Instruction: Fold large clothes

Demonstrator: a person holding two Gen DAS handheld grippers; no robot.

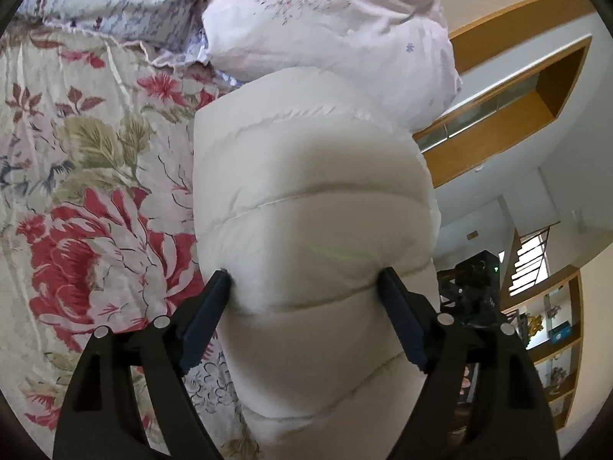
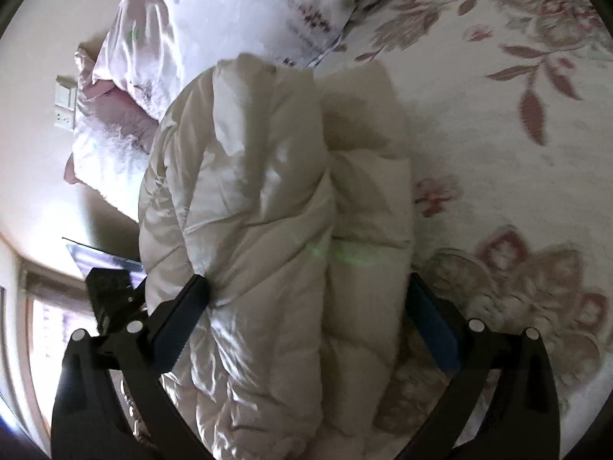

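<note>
your left gripper (image 1: 306, 287) straddles the folded white jacket (image 1: 314, 207), both pads dented into its sides, so it is clamped on the jacket. your right gripper (image 2: 310, 299) has its jaws spread wide around the same bundle; its left pad touches the jacket, and the right pad stands just clear. the jacket lies on the floral bedspread (image 1: 95, 191). flat open bedspread runs beside it in both views. farther off, the jacket's far end butts against a pale pillow (image 1: 329, 19), with wooden shelves (image 1: 509, 115) beyond
</note>
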